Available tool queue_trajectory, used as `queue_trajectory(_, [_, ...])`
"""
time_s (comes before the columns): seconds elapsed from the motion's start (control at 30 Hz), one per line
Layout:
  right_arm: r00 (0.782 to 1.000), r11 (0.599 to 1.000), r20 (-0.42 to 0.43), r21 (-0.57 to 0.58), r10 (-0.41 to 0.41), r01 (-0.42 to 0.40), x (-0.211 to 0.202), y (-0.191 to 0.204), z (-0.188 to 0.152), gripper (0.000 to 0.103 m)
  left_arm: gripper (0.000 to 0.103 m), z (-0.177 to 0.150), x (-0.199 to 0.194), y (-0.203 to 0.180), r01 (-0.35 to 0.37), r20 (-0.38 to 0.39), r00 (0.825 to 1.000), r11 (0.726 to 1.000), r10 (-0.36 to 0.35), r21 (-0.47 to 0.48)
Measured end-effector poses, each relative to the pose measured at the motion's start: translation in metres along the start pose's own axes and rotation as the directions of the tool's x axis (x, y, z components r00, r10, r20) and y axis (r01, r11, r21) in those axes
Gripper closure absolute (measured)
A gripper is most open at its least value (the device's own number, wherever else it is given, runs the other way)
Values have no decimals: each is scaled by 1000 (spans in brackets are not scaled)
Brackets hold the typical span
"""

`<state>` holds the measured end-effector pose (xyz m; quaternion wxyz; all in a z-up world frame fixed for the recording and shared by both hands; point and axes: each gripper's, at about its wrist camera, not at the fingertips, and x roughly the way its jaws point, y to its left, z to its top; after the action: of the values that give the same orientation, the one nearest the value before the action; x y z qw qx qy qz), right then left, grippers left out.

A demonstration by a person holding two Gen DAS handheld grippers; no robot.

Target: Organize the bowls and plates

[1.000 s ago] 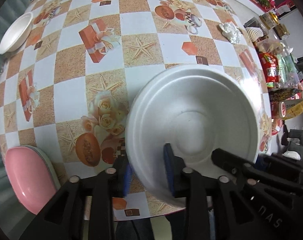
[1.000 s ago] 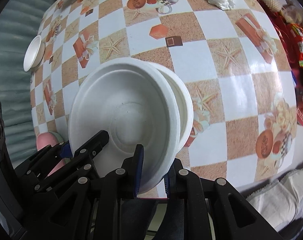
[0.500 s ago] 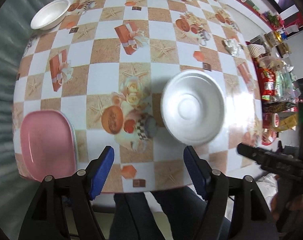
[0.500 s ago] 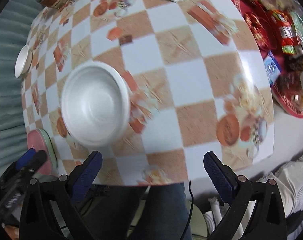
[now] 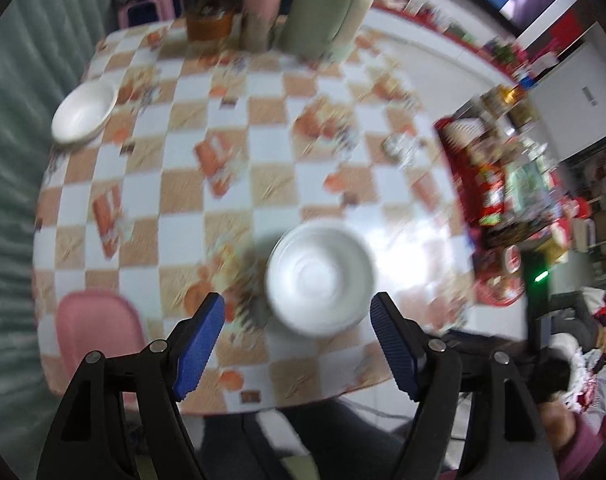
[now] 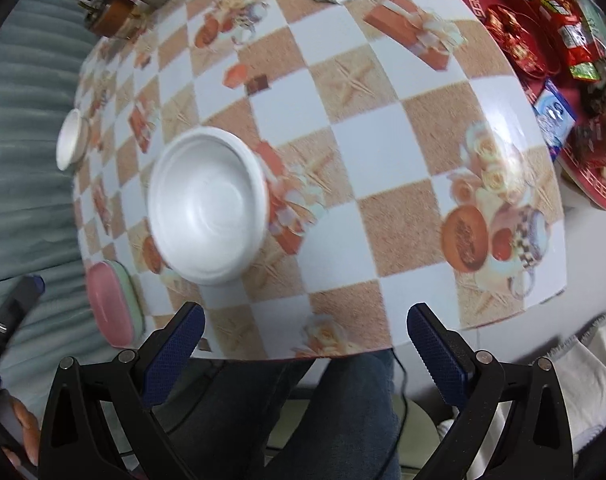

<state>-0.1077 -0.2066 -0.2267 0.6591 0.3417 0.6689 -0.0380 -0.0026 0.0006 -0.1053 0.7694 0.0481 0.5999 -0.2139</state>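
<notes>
Hovering empty above the checked tablecloth [image 6: 383, 152], the left gripper [image 5: 297, 344] is opening and the right gripper [image 6: 305, 354] gapes wide. White stacked bowls [image 6: 207, 204] sit mouth-up at the right gripper's eleven o'clock; round, no long axis. Pink plate [image 5: 99, 332] lies at nine.

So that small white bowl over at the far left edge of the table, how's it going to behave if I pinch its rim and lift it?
The small white bowl looks like thin moulded foam or pulp, so probably very light. Its rim may flex or dent under a hard pinch. Being light on a glossy tablecloth, it will likely slide rather than tip if nudged, and it sits close to the edge.
</notes>
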Motion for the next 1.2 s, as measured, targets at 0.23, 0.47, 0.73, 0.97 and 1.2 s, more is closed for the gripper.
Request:
queue_trajectory(0.23, [996,997,92,-77,23,-16,-12,54,8,1,18,41,-41,20,74,178,981,997,-75,10])
queue_trajectory(0.47, [994,989,113,-150,2,15,-6,137,30,1,17,78,-39,95,59,159,986,998,-57,-6])
queue_trajectory(0.73, [995,975,18,-196,-100,101,45,233,71,1,17,105,-8,211,-40,99,994,986,57,-165])
queue_trajectory(0.97, [984,939,-1,-298,-179,171,91,313,119,1,17,132,20,307,-177,52,978,931,203,-318])
queue_trajectory(1.2, [983,923,36,-340,-182,183,137,389,184,1,17,173,53,365,-259,15,959,892,284,-370])
